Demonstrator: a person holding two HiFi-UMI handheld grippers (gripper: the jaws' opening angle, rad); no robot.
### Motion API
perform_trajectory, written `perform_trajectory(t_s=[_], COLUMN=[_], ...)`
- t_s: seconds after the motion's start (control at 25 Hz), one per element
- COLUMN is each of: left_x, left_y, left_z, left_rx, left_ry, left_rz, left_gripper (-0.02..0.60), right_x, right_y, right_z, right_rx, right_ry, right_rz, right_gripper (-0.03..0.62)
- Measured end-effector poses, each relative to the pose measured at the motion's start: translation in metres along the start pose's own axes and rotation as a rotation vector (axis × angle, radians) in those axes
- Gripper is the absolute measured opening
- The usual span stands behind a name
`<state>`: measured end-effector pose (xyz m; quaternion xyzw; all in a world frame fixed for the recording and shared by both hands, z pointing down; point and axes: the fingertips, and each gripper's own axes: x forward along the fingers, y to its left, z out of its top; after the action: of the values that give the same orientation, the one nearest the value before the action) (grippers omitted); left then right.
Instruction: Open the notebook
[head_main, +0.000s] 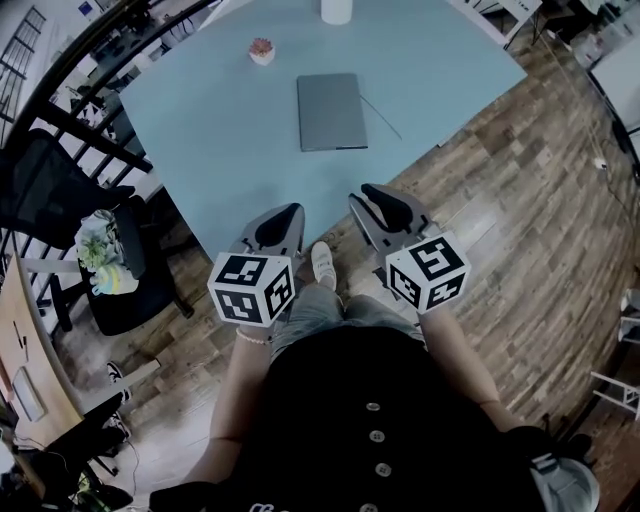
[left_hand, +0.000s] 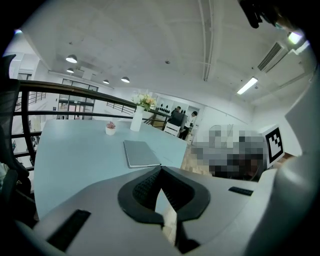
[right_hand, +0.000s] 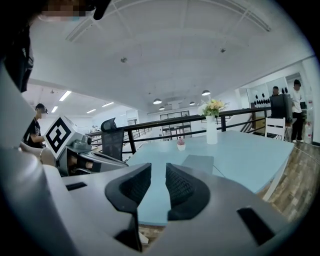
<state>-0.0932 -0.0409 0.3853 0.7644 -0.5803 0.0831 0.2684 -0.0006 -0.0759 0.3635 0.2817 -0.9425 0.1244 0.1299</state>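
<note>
While the closed notebook lies well ahead of both empty jaws, the left gripper shut at its tips and the right gripper narrowly parted, this looks like the approach; next, reach its cover edge.

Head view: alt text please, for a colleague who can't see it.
A closed grey rectangular notebook lies flat on a light blue table, untouched. The left tongs and right tongs, grey with marker cubes, hang empty at the table's near edge, short of it.
</note>
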Motion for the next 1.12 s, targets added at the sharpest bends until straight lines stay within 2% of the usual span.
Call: perform_trajectory(t_s=[0.36, 0.56, 0.84, 1.12], left_x=[0.044, 0.058, 0.067, 0.075], left_y=[0.034, 0.057, 0.091, 0.115], left_z=[0.042, 0.053, 0.048, 0.037], left_rx=[-0.018, -0.025, -0.060, -0.099], left_ry=[-0.011, -0.016, 0.002, 0.039], left_rz=[-0.024, -0.020, 0.012, 0.010], left_gripper=[0.017, 0.017, 0.017, 0.017], right_x=[0.058, 0.086, 0.121, 0.154], right_y=[-0.024, -0.030, -0.040, -0.045], right_z=[0.026, 0.026, 0.022, 0.017], right_rx=[-0.058, -0.077, -0.106, -0.139], right_ry=[0.057, 0.078, 0.125, 0.187], right_rz=[0.019, 0.026, 0.039, 0.067], right_gripper=[0.094, 0.094, 0.094, 0.094])
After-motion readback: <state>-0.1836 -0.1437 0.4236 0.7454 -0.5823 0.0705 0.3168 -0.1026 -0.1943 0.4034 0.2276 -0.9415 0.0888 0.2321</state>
